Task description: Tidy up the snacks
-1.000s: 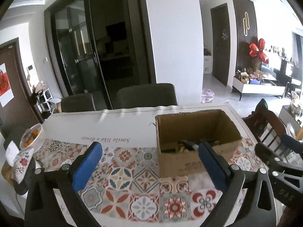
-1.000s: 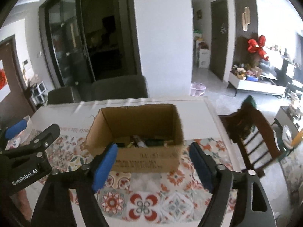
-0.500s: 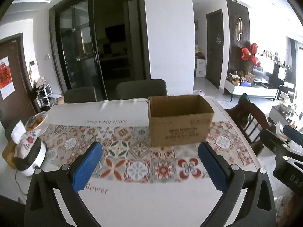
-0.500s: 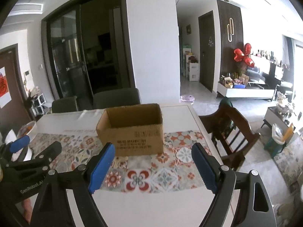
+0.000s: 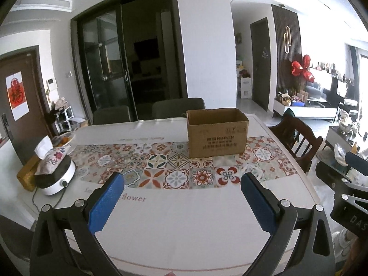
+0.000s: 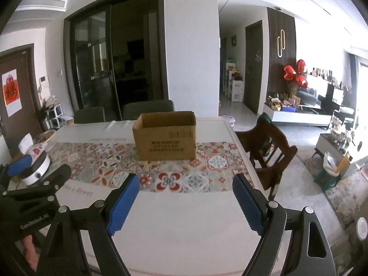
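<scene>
the cardboard box (image 5: 217, 133) stands upright on the patterned cloth (image 5: 161, 168), on the far part of the bench (image 5: 184, 225), with its top open; what is inside is hidden from here. the left claw (image 5: 182, 203) is released, its blue pads wide apart with nothing between them, over the near white part of the bench. the right claw (image 6: 185, 204) is released and empty too, well apart from the box.

Daylight from the windows (image 6: 362, 78) at right blows out that edge, leaving the glass-doored room (image 5: 128, 69) dark, the tabletop (image 5: 184, 218) evenly lit and sharp, with fisheye bending and black vignetted corners.
</scene>
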The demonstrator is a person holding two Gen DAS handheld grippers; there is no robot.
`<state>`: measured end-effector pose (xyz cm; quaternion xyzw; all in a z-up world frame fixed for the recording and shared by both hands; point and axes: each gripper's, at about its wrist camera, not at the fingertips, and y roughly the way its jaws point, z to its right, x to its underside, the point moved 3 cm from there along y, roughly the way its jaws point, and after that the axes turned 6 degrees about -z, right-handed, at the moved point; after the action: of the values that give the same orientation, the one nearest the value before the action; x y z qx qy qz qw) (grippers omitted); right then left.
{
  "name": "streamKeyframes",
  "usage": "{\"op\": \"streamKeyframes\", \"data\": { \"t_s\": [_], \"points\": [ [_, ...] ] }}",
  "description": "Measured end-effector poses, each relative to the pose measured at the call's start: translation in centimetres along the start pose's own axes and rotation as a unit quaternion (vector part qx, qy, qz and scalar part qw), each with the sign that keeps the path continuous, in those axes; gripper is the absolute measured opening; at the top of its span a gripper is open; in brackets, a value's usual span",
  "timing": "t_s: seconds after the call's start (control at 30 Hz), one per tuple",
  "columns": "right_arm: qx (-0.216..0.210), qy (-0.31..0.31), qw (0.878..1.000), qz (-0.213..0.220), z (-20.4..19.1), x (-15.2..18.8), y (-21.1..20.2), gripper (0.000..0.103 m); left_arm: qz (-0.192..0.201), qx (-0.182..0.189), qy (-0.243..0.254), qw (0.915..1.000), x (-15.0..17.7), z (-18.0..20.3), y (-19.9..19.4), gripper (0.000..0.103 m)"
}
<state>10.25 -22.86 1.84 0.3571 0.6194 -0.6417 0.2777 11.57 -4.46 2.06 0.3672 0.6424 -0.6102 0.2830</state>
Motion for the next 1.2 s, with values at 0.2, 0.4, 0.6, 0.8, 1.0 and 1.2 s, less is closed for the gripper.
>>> {"op": "streamKeyframes", "data": {
  "t_s": [0.2, 0.4, 0.6, 0.8, 1.0, 1.2],
  "points": [
    [-0.003, 0.0, 1.0, 0.001, -0.4, 1.7, -2.9, 0.084, 0.015, 0.0, -0.001, 0.9999, 1.4, -0.5, -3.0, 0.103],
    [-0.003, -0.005, 1.0, 0.003, -0.4, 2.9, -4.8, 0.084, 0.019, 0.007, 0.003, 0.9998, 2.5, -0.4, -5.0, 0.103],
    [-0.007, 0.004, 1.0, 0.0, -0.1, 3.8, -6.0, 0.084, 0.026, 0.006, 0.005, 0.9996, 3.1, -0.4, -6.3, 0.103],
    [-0.009, 0.003, 1.0, 0.0, 0.0, 4.5, -6.6, 0.084, 0.027, 0.005, 0.005, 0.9996, 3.4, -0.2, -6.8, 0.103],
    [-0.011, 0.002, 1.0, 0.0, 0.0, 4.9, -7.1, 0.084, 0.028, 0.003, 0.004, 0.9996, 3.5, -0.2, -7.0, 0.103],
    [-0.011, 0.003, 1.0, -0.001, 0.1, 5.1, -7.4, 0.084, 0.031, -0.001, 0.007, 0.9995, 4.3, -0.3, -8.0, 0.103]
  ]
}}
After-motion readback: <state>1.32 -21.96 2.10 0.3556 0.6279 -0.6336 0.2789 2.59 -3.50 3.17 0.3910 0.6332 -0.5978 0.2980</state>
